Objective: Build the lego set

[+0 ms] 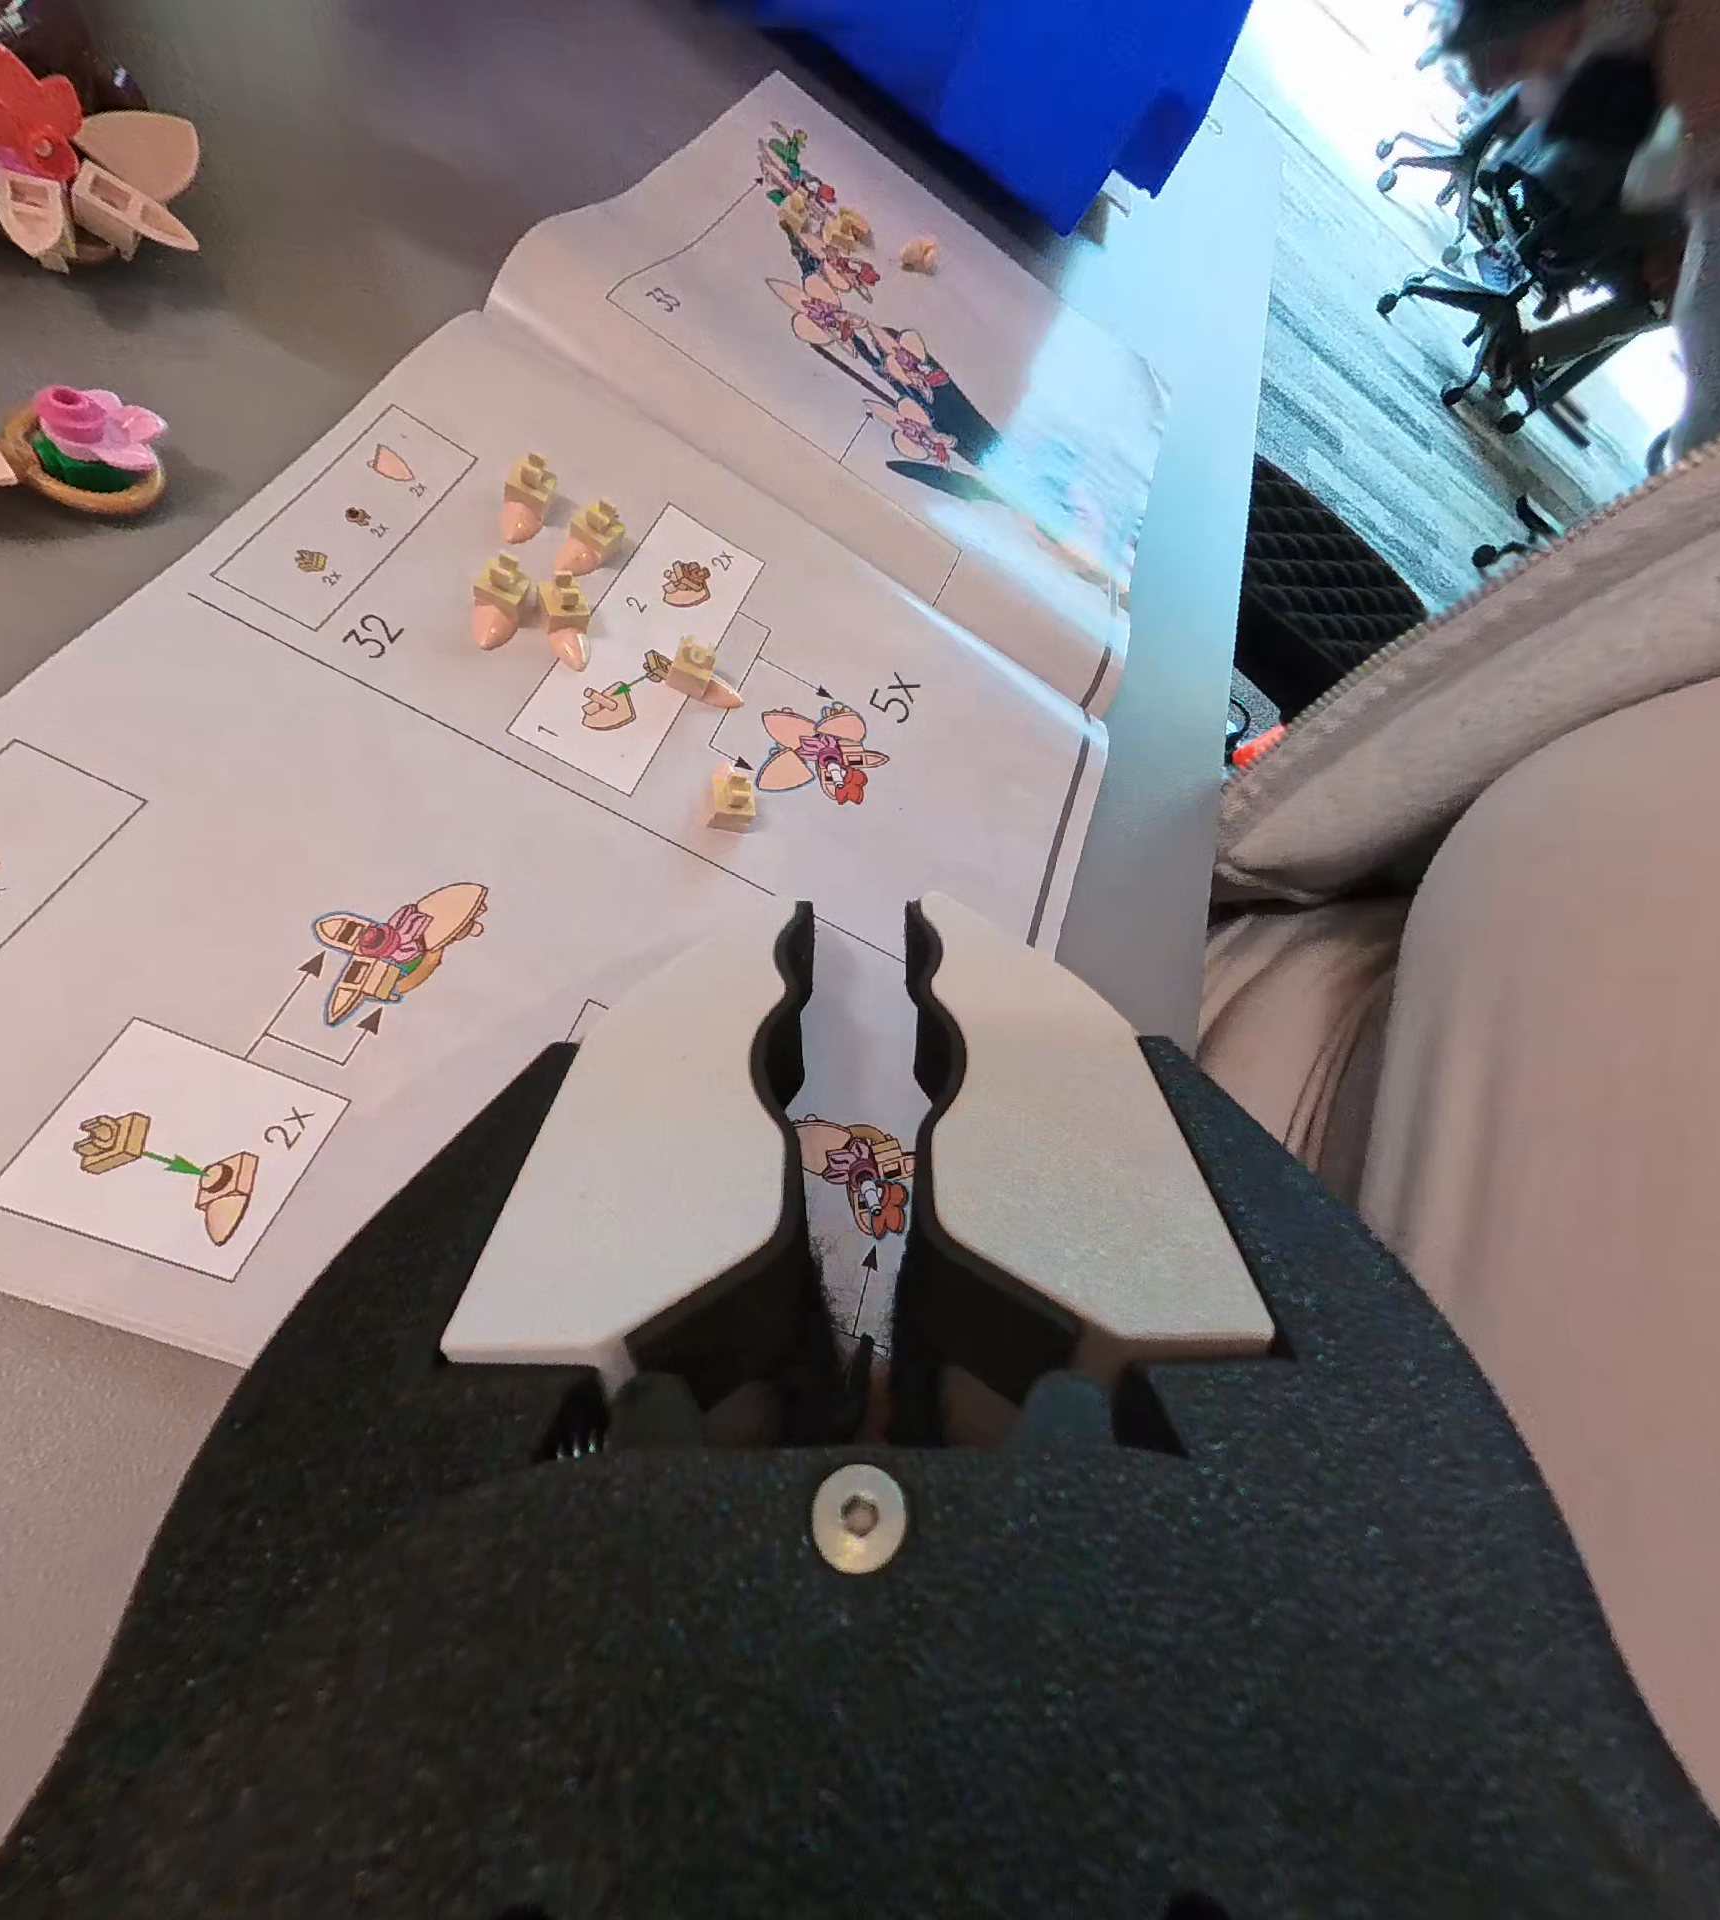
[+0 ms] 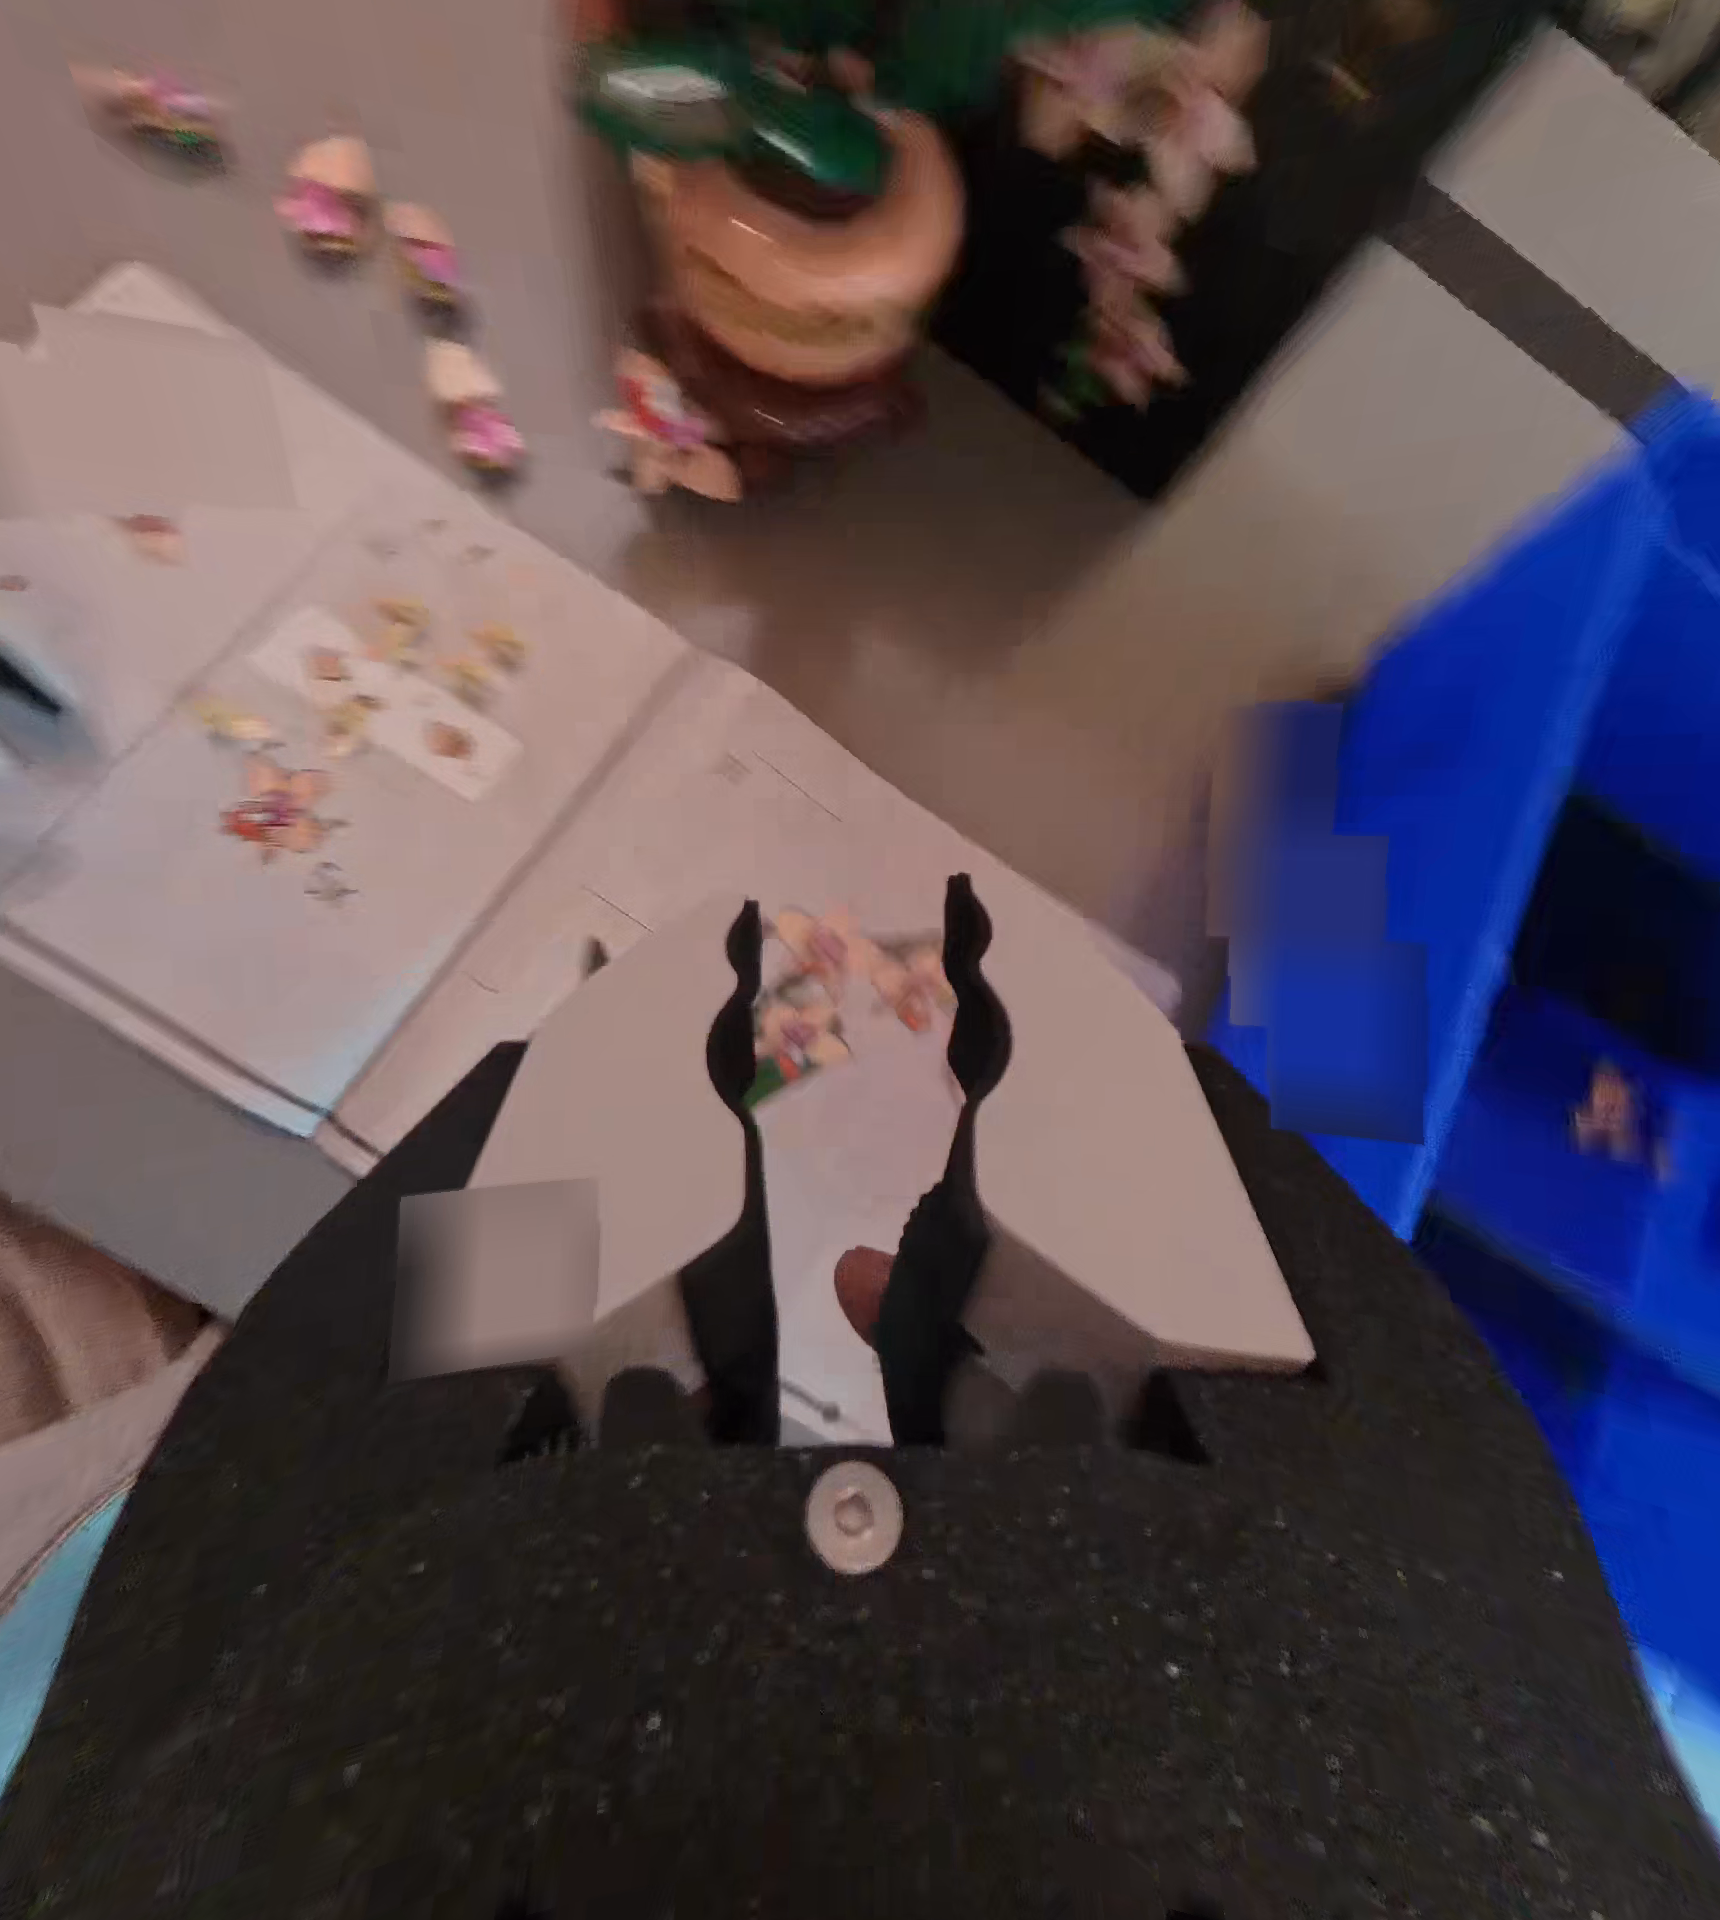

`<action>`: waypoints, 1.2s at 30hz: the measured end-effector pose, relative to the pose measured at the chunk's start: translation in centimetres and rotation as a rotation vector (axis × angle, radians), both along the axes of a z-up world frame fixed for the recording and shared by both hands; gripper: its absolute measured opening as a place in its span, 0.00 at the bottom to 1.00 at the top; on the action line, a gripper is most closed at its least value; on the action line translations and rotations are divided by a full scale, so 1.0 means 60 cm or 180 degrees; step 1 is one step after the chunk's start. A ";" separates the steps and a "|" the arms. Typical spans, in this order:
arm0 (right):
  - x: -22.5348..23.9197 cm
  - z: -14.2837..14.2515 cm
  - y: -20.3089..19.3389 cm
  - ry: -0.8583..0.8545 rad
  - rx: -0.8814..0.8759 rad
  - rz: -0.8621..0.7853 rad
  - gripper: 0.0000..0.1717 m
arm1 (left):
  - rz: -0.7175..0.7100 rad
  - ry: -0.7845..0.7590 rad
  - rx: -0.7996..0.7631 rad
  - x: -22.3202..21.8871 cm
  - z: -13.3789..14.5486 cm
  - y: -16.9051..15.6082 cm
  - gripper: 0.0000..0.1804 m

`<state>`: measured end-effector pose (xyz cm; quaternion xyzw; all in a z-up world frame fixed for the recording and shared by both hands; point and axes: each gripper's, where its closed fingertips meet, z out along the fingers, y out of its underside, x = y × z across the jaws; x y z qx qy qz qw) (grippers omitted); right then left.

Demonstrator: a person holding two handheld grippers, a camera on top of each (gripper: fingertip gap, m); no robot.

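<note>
- Instruction booklet (image 1: 243,790) lies open on the grey table (image 1: 336,208), its pages showing drawn building steps for small flower pieces.
- Left gripper (image 1: 858,920) hovers over the near edge of the booklet with a narrow gap between its fingers; only printed paper shows in the gap, so it grips nothing.
- Nearest to it is a single tan brick (image 1: 732,798) lying on the page just ahead of the fingertips.
- Farther along the page sits a cluster of tan-and-peach pieces (image 1: 544,566), with one more peach-tipped piece (image 1: 700,675) between the cluster and the lone brick.
- Off the page, a pink flower on a brown ring (image 1: 92,447) and a red-flowered assembly (image 1: 35,156) rest on the table.
- Right gripper (image 2: 854,909) is held over the booklet's other page (image 2: 627,831), fingers set moderately apart with nothing between them; the view is blurred.
- Blue bin (image 2: 1604,883) stands just to its right, and a potted brick plant (image 2: 794,260) stands beyond the booklet.
</note>
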<state>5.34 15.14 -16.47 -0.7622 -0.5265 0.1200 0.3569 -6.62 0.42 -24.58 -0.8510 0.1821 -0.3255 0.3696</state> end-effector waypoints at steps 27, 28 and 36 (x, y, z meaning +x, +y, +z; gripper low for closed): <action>0.052 -0.151 0.037 0.0603 -0.0530 -0.0821 0.03 | -0.0095 -0.0002 -0.0064 0.005 -0.004 -0.005 0.09; 0.024 -0.133 0.016 0.0763 -0.0687 -0.0549 0.03 | -0.0095 -0.0021 -0.0062 0.005 -0.003 -0.005 0.09; -0.104 -0.135 -0.179 -0.1156 -0.0981 0.2058 0.03 | -0.0073 -0.0044 -0.0024 0.004 0.001 -0.004 0.09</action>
